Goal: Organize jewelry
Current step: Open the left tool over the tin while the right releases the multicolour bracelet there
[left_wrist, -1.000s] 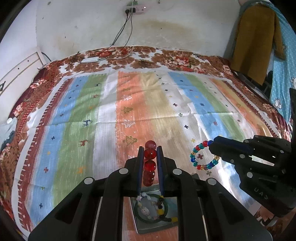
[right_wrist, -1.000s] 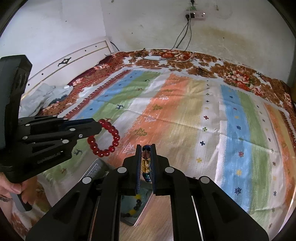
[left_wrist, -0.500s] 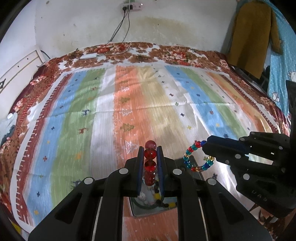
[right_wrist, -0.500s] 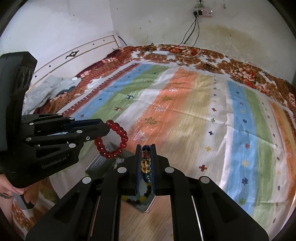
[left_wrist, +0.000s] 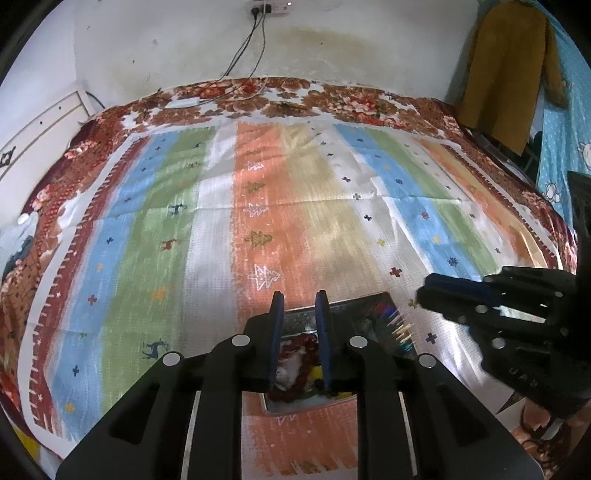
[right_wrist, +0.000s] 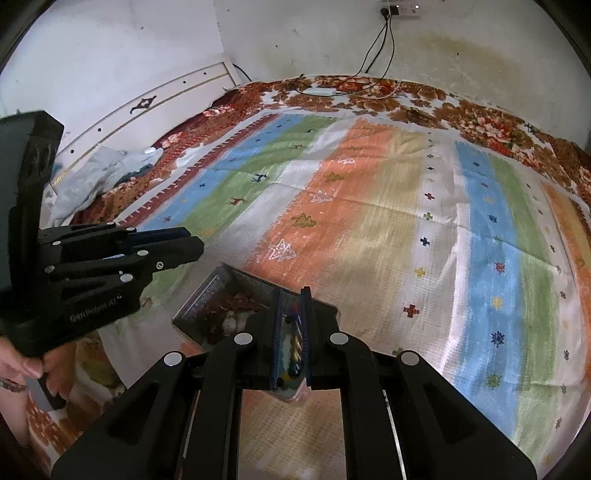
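Observation:
A small metal tray of jewelry lies on the striped blanket right under both grippers. My left gripper hangs over it with its jaws opening and nothing between them. The red bead bracelet lies in the tray below. My right gripper shows a narrow slit between its fingers. The multicoloured bead bracelet is a blurred streak at the tray's right side, off the fingertips.
The striped blanket covers a wide bed. A wall socket with cables is at the back, hanging clothes at the right. A white headboard and grey cloth are at the left. A hand grips the left handle.
Both bracelets have left the fingertips: the red one dropped into the tray, the multicoloured one is blurred at its right side. The left jaws have widened a little. Both grippers came closer to the tray.

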A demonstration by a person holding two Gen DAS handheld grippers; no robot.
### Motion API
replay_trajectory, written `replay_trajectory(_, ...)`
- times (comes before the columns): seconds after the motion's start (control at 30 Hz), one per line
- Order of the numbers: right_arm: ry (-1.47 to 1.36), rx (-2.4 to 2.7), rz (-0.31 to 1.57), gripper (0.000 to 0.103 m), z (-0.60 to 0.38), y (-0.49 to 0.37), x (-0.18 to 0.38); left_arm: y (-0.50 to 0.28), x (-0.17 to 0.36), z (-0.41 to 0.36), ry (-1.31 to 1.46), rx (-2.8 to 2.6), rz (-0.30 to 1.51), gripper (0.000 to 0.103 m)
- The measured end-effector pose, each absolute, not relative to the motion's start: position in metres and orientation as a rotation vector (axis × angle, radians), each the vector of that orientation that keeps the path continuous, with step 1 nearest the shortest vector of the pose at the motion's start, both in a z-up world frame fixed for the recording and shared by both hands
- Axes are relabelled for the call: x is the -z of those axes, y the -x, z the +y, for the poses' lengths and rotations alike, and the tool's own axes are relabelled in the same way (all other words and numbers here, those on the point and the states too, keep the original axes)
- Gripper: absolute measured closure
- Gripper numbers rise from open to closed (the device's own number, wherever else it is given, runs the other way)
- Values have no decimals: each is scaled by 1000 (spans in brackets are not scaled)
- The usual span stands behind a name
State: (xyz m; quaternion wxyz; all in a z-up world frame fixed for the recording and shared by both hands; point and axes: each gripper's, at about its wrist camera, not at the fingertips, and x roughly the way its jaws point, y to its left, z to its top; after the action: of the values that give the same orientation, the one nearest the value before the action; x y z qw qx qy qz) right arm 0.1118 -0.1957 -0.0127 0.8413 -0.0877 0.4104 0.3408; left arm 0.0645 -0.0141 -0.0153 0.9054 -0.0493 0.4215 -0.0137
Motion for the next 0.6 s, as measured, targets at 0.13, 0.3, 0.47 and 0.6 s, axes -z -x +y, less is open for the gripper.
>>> replay_trajectory(0.13, 178, -701, 856, 67, -207, -109, 12, -59, 17, -11, 107, 25, 873, 82)
replay_trajectory(0.3, 175, -691, 826, 57, -217, -102, 10, -50, 17, -9, 118, 26, 873, 73)
replay_trajectory(0.47, 175, -693, 821, 50, -224, -96, 12, -41, 18, -10, 121, 31, 869, 63)
replay_trajectory(0.6, 176, -688, 830, 44, -228, -92, 15, -31, 16, -10, 127, 40, 856, 58)
